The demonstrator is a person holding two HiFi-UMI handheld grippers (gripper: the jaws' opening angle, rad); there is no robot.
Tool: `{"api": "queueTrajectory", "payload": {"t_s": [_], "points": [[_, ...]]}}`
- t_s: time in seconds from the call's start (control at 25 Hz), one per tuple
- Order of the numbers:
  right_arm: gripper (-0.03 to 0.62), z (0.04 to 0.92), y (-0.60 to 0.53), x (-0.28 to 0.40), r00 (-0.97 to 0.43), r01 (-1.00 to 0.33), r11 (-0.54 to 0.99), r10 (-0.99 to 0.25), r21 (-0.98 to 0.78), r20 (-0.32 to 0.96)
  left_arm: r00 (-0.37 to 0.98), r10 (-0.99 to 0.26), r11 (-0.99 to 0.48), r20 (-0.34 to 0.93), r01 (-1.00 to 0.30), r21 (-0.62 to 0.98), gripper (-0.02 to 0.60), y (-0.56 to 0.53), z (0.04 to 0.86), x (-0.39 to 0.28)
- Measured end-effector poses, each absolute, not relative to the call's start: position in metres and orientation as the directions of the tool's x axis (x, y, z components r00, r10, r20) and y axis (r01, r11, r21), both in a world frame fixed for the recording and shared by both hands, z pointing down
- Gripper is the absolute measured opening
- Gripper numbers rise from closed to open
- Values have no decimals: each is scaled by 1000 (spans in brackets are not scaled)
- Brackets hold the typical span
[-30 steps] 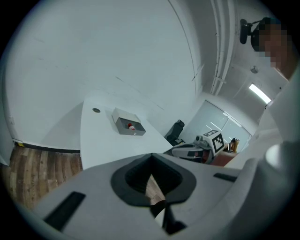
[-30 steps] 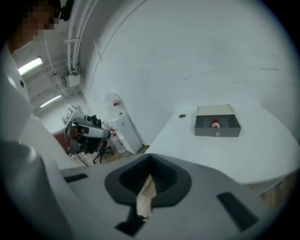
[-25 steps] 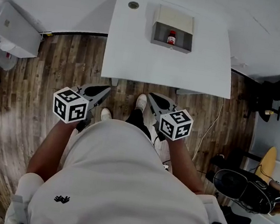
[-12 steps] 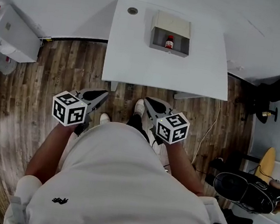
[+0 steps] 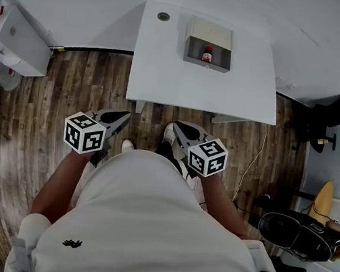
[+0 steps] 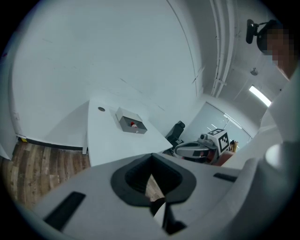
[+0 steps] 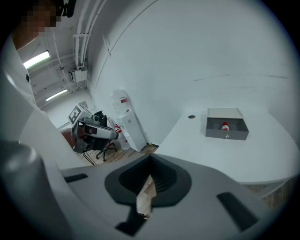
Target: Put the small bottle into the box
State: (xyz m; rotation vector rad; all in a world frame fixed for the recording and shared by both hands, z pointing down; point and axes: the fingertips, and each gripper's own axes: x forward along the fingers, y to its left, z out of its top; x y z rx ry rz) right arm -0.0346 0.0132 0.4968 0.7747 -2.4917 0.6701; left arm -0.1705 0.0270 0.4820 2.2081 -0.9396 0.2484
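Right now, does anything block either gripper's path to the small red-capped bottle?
The small red-capped bottle stands inside the open-topped grey box on the white table. Only that box's front wall, bare tabletop and floor lie between it and the shut left gripper and right gripper.

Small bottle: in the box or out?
In. The small bottle, red cap showing, sits inside the open grey box on the white table.

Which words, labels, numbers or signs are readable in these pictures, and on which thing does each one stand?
No text can be read anywhere.
small bottle, in the box: label too small to read.
marker cubes: black and white squares only, no letters.
shirt logo: small black mark, too small to read.
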Motion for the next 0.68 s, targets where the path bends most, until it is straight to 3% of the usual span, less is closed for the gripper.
{"api": "queueTrajectory", "payload": {"t_s": [0.68], "points": [[5, 503, 7, -43, -752, -591, 742, -364, -317, 549, 690, -578, -439, 436, -713, 546, 6, 29, 490, -181]]}}
